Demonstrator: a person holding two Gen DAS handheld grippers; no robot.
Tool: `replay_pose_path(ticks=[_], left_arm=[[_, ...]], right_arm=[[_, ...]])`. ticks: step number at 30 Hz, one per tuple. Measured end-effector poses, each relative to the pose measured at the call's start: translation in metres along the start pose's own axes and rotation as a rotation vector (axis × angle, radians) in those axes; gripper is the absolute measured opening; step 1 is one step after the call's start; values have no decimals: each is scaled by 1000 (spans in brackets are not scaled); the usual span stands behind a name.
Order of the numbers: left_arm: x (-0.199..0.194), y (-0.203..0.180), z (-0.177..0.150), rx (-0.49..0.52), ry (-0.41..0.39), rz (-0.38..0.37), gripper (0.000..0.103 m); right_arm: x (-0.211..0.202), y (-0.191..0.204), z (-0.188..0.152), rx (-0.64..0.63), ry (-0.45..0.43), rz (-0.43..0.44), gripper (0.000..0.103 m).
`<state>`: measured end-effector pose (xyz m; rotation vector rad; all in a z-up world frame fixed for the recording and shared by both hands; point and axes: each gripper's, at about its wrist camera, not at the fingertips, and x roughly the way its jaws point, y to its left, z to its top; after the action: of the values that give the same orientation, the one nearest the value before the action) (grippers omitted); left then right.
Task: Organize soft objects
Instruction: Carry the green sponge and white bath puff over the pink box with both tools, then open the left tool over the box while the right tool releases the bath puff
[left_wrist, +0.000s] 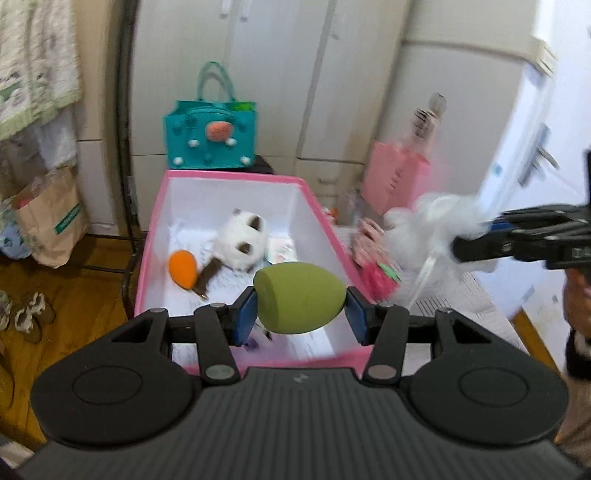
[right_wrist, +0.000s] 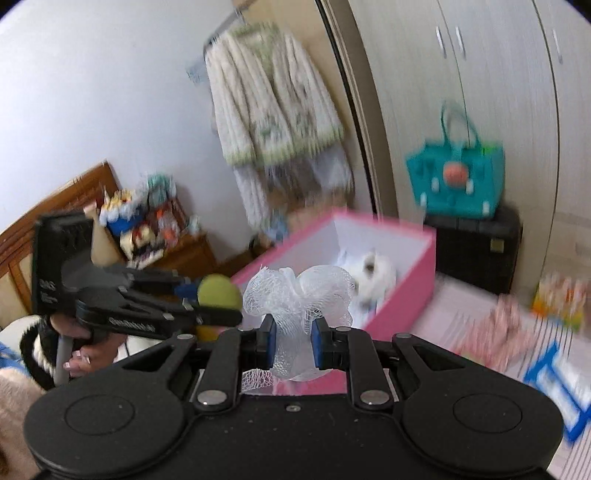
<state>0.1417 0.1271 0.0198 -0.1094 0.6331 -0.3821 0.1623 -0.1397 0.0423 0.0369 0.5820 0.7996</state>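
My left gripper (left_wrist: 301, 312) is shut on a green egg-shaped sponge (left_wrist: 301, 297), held above the near end of a pink box (left_wrist: 155, 221) with a white inside. In the box lie a white and brown plush toy (left_wrist: 242, 243) and an orange sponge (left_wrist: 182, 268). My right gripper (right_wrist: 293, 343) is shut on a white mesh bath pouf (right_wrist: 299, 295), raised just short of the pink box (right_wrist: 410, 284). In the left wrist view the right gripper (left_wrist: 476, 242) comes in from the right with the pouf (left_wrist: 424, 229). In the right wrist view the left gripper (right_wrist: 207, 304) holds the green sponge (right_wrist: 218, 291) at left.
A teal felt bag (left_wrist: 210, 136) stands on a dark case behind the box, in front of white wardrobe doors. A pink bag (left_wrist: 395, 181) and pink soft items (left_wrist: 373, 258) sit right of the box. A paper bag (left_wrist: 48, 221) and shoes (left_wrist: 26, 314) lie on the wooden floor at left.
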Motion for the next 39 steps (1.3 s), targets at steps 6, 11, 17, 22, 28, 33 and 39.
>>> replay_pose_path(ticks=[6, 11, 17, 22, 28, 33, 39], left_arm=[[33, 25, 13, -47, -19, 72, 50], [62, 35, 19, -10, -10, 161, 50], [98, 42, 20, 61, 45, 292, 50], [106, 48, 22, 43, 83, 269, 52], [105, 43, 23, 52, 84, 266, 59], [93, 38, 26, 68, 34, 280, 78], [70, 33, 26, 63, 23, 252, 78]], right_arm=[[25, -16, 22, -1, -69, -23, 22], [57, -25, 27, -39, -51, -25, 23], [119, -24, 6, -173, 130, -126, 24], [143, -24, -1, -254, 182, -170, 26], [157, -21, -3, -328, 190, -205, 35], [140, -25, 0, -283, 110, -188, 51], [101, -38, 7, -148, 46, -103, 51]])
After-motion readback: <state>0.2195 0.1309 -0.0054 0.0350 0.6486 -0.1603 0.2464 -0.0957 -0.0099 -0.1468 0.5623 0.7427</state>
